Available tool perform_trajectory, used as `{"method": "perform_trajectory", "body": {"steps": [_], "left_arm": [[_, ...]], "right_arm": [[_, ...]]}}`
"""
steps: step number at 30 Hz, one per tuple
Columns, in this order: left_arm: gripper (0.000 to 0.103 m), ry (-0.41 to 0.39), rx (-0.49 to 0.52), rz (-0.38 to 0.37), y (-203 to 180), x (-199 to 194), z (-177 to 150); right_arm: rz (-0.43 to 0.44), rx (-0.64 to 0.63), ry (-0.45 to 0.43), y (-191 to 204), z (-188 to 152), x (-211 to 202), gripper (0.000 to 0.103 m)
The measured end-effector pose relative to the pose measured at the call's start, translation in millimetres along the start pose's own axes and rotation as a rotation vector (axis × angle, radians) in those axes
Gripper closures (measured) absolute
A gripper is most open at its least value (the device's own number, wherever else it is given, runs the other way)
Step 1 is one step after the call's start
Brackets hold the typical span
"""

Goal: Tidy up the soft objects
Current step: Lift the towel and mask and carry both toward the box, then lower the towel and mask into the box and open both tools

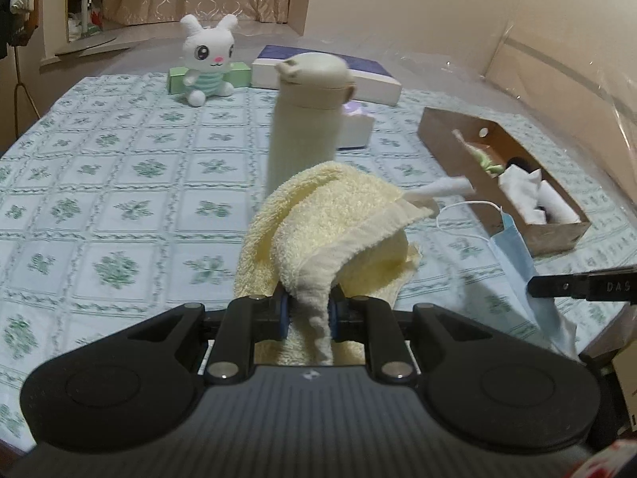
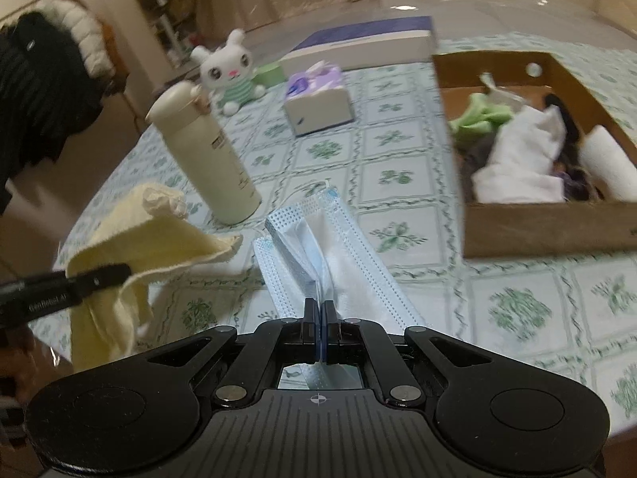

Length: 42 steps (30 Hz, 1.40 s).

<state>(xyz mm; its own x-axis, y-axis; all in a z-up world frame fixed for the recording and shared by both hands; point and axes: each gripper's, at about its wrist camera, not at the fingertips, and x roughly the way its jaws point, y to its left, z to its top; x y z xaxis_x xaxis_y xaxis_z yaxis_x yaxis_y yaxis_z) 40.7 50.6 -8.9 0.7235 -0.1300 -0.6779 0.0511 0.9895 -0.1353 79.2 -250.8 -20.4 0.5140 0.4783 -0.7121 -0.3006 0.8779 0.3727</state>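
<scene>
Pinched between the blue pads of the left hand-held gripper (image 1: 308,310) is a fold of the pale yellow towel (image 1: 330,219), which rises in a soft hump just ahead of the fingers and droops down toward the worktop (image 1: 119,183) with its green-flowered cloth. Seen from the right wrist camera, the same towel hangs in loose folds from that gripper's black finger at the left edge. The right hand-held gripper (image 2: 321,318) has its jaws pressed together on a blue surgical mask (image 2: 330,255), whose pleated sheet spreads forward over the cloth. Behind the towel stands a cream bottle (image 1: 304,119), upright, with its lid on. To the right lies a shallow cardboard box (image 2: 549,231) holding white cloths (image 2: 521,159) and a green cloth (image 2: 477,117); what else lies in it is too blurred to tell. Farther back sit a tissue box (image 2: 318,99) with a purple top, a white plush rabbit (image 1: 207,59) in a striped shirt leaning against a green box (image 1: 239,73), and a flat white box (image 1: 330,71) with a dark blue lid.
</scene>
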Motion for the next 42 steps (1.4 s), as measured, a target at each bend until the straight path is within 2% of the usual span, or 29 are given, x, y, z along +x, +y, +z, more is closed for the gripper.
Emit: {"method": "perform_trajectory", "body": {"steps": [13,22,33,42], "left_arm": [[0.087,0.009,-0.031,-0.125,-71.9,12.3,7.1],[0.087,-0.002,0.013,-0.196,-126.3,23.5,25.2],[0.087,-0.018,0.031,-0.233,-167.6,44.2,52.5],[0.087,-0.010,0.003,-0.249,-190.0,73.6,80.1]], "right_arm": [[-0.055,0.201,-0.126,-51.8,-6.4,-56.9,0.102],[-0.110,0.284,-0.208,-86.2,-1.6,-97.1,0.102],[-0.123,0.361,-0.268,-116.3,13.3,-114.9,0.102],[-0.105,0.404,-0.317,-140.5,47.6,-114.6,0.102]]}}
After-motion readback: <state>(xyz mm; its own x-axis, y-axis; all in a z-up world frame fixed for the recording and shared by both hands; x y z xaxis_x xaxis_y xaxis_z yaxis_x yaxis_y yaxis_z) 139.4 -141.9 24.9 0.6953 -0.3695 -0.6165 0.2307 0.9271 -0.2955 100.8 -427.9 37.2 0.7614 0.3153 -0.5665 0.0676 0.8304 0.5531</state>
